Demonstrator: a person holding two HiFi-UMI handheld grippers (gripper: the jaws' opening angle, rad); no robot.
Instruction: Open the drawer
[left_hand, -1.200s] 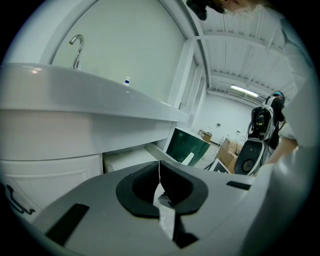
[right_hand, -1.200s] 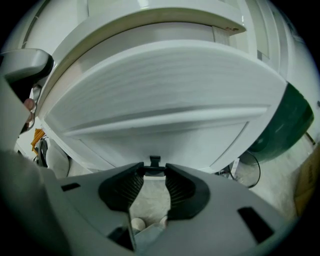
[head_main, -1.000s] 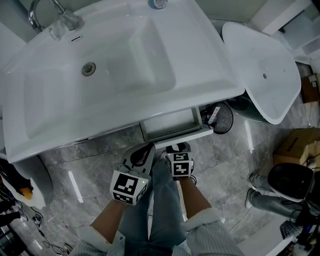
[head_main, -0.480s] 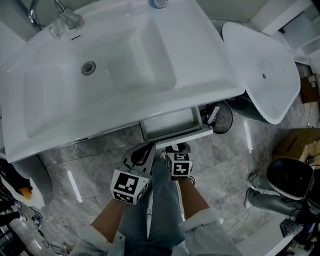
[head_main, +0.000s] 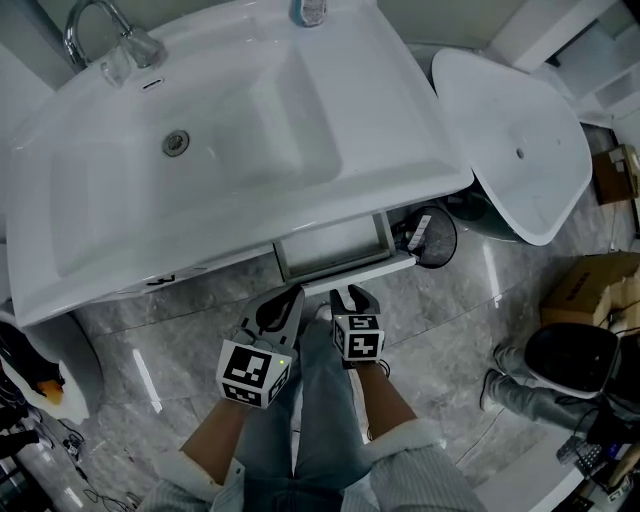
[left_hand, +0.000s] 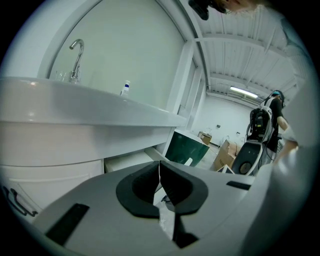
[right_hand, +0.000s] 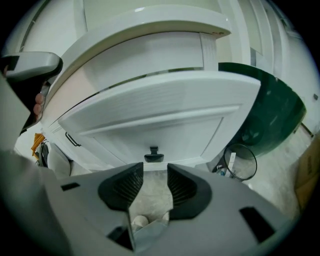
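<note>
the drawer (head_main: 335, 246) is open; the bottle (head_main: 309, 10) has an illegible label.

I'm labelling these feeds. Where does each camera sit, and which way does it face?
Head view: on the person's head, facing steeply down at sink and open drawer; shows sleeves, legs, left gripper, right gripper.
Left gripper view: on that gripper, facing the sink's side past shut jaws.
Right gripper view: on that gripper, facing the drawer knob past open jaws.
Shared: head and right gripper views both show the drawer.
</note>
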